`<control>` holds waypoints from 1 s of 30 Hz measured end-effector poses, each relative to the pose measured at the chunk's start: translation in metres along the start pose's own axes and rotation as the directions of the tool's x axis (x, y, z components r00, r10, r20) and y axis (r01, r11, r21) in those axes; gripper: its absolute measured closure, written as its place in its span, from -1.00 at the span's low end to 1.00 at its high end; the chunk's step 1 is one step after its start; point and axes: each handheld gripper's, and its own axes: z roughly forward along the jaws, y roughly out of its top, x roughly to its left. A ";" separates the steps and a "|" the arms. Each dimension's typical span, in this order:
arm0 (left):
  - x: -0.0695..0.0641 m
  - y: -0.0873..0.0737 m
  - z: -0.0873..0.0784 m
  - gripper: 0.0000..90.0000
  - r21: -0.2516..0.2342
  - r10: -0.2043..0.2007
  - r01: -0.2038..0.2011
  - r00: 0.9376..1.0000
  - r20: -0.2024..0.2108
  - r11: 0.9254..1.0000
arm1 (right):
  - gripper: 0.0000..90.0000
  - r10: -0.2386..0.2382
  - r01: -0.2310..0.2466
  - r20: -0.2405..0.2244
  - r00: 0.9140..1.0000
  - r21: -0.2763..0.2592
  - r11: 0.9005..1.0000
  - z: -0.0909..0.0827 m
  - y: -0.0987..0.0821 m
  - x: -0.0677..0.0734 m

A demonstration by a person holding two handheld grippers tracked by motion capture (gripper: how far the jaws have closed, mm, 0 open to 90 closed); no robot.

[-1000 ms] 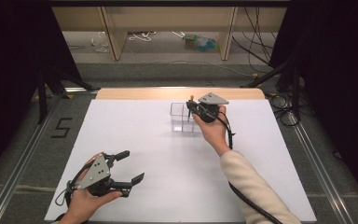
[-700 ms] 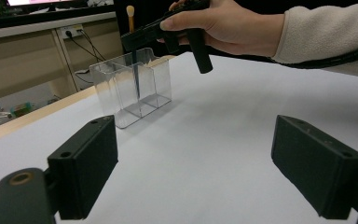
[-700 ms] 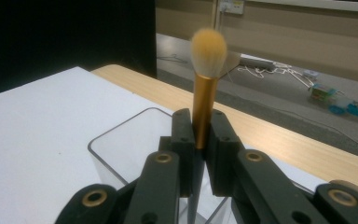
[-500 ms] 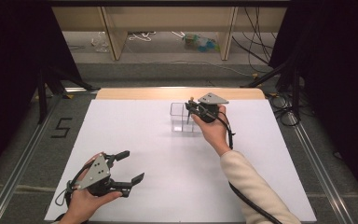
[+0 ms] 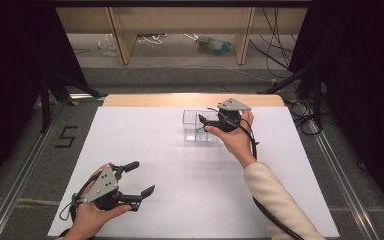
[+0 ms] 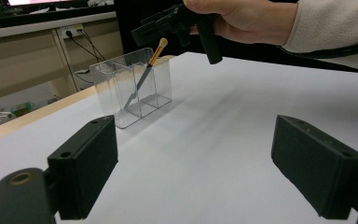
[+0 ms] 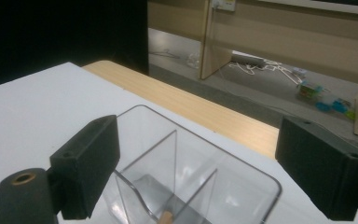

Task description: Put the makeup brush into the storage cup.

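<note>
**Brush dropped in the clear box, right jaws spread above it**

The right gripper [image 5: 211, 121] hangs over the clear divided box [image 5: 192, 127] near the far edge of the white table [image 5: 180, 170], wrist bent, forearm reaching in from the lower right. Its jaws have just been opening and stand wide, nothing between them. A brush [image 6: 145, 74] with a tan tip leans tilted inside one compartment of the box, its tip just under that gripper. The left gripper [image 5: 139, 177] rests low at the near left of the table, well apart from the box, jaws wide and empty, pointing toward it.
</note>
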 end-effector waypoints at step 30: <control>0.000 0.000 -0.001 -0.68 0.001 0.004 -0.004 1.000 -0.006 1.000 | -0.77 -0.038 0.038 -0.042 0.998 -0.016 0.999 -0.062 -0.017 0.003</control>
